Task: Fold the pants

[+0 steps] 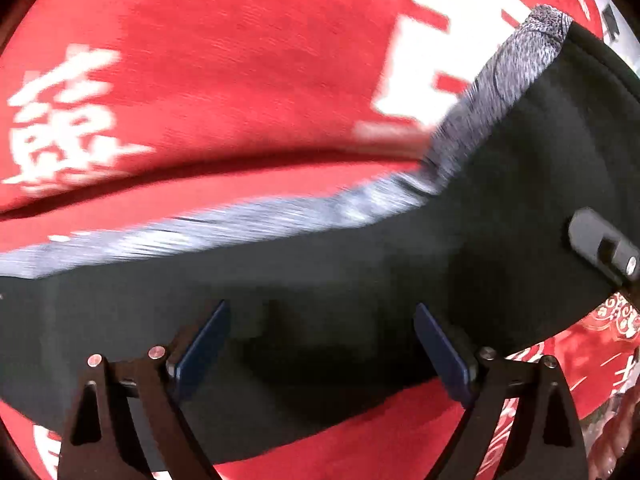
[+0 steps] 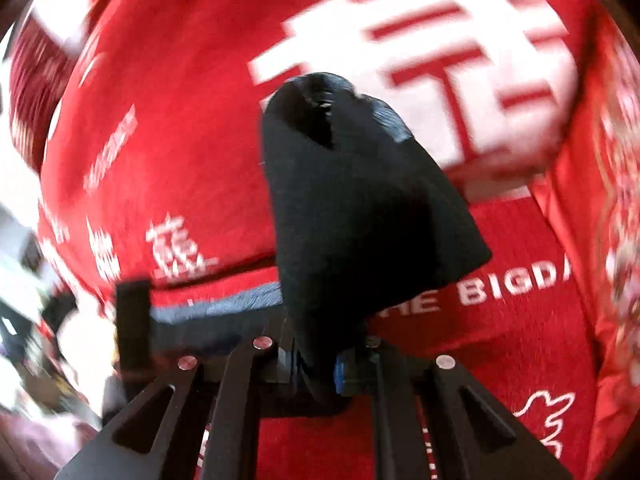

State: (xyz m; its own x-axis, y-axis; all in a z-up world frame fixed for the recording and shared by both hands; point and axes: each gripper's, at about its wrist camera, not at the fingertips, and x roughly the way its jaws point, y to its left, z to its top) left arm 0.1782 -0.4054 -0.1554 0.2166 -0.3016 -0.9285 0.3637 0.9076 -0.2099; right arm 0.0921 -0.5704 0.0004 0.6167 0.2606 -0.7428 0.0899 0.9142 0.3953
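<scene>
The black pants (image 1: 320, 272) with a grey heathered waistband (image 1: 500, 92) stretch across the left wrist view, over a red cloth (image 1: 200, 80) with white characters. My left gripper (image 1: 322, 340) is open, its blue pads (image 1: 204, 344) wide apart just above the black fabric, holding nothing. My right gripper (image 2: 316, 368) is shut on a bunched fold of the black pants (image 2: 360, 208), which rises as a cone in front of its fingers. The right gripper's finger also shows at the right edge of the left wrist view (image 1: 604, 248), and the left gripper's finger shows at the left of the right wrist view (image 2: 132, 324).
The red cloth (image 2: 500, 340) with white lettering covers the whole surface under the pants. Blurred clutter (image 2: 28, 300) lies beyond the cloth's left edge in the right wrist view. A hand (image 1: 616, 440) shows at the lower right of the left wrist view.
</scene>
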